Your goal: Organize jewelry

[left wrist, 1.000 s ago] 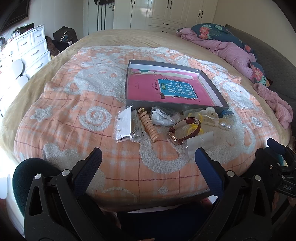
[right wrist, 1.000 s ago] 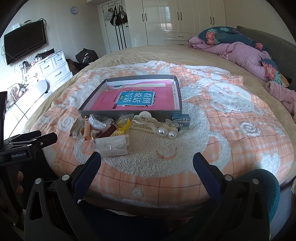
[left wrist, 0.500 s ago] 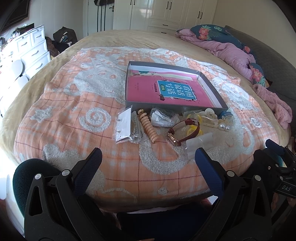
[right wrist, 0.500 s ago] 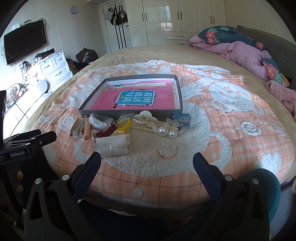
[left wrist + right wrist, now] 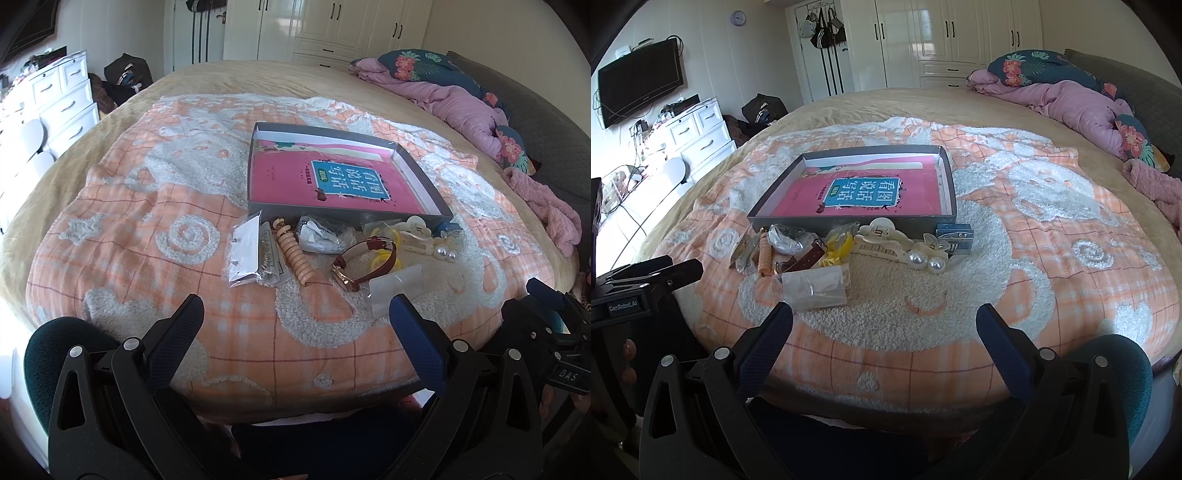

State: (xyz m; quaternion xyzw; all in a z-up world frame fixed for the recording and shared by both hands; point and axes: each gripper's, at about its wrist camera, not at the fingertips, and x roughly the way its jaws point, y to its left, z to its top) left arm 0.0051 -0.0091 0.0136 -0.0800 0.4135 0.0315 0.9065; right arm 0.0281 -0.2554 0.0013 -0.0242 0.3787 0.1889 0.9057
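Jewelry (image 5: 343, 251) heaped on orange plaid blanket (image 5: 147, 229).

Everything sits by one shallow grey box (image 5: 421, 173), which holds one pink book (image 5: 295, 184). Along the box's near wall lie:

- one red-strapped wristwatch (image 5: 365, 264)
- one peach spiral hair tie (image 5: 295, 254)
- one cream claw hair clip (image 5: 882, 240)
- two large pearl beads (image 5: 927, 261) side by side, nearest the box's right corner
- one small blue box (image 5: 955, 236) against that corner
- two yellow rings (image 5: 386, 251), partly hidden behind the watch
- about four clear plastic packets: two flat ones (image 5: 245, 253) overlapping at the left end, one crumpled (image 5: 321, 236) against the wall, and one frosted (image 5: 816, 286) nearest the viewer

Two grippers are in view, the left gripper (image 5: 295, 332) and the right gripper (image 5: 884, 334), each with two fingers spread wide.
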